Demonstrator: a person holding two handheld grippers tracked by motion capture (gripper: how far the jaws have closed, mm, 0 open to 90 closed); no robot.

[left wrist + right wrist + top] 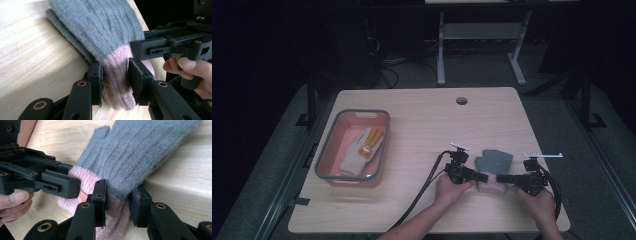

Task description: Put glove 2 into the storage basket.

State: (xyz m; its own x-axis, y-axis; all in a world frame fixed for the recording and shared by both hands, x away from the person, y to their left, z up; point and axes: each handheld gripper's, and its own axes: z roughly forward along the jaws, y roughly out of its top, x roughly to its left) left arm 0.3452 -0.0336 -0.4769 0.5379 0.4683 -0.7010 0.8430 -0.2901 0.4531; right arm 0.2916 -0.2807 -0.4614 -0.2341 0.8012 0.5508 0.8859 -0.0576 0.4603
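At lower right of the frame, the left hand-held gripper [478, 176] and right hand-held gripper [508, 179] meet at a grey-and-pink glove [495, 162] on the wooden surface [422, 135]. At left, a pink bin [332, 176] holds a beige glove [357, 155].

Grey knit gloves [495, 161] – pink cuffs – stacked flat; near table edge.

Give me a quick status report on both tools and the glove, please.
Left tool and right tool both clamped on pink cuff. Grey gloves flat on table. Nothing blocking.

No legible text, label or number anywhere.
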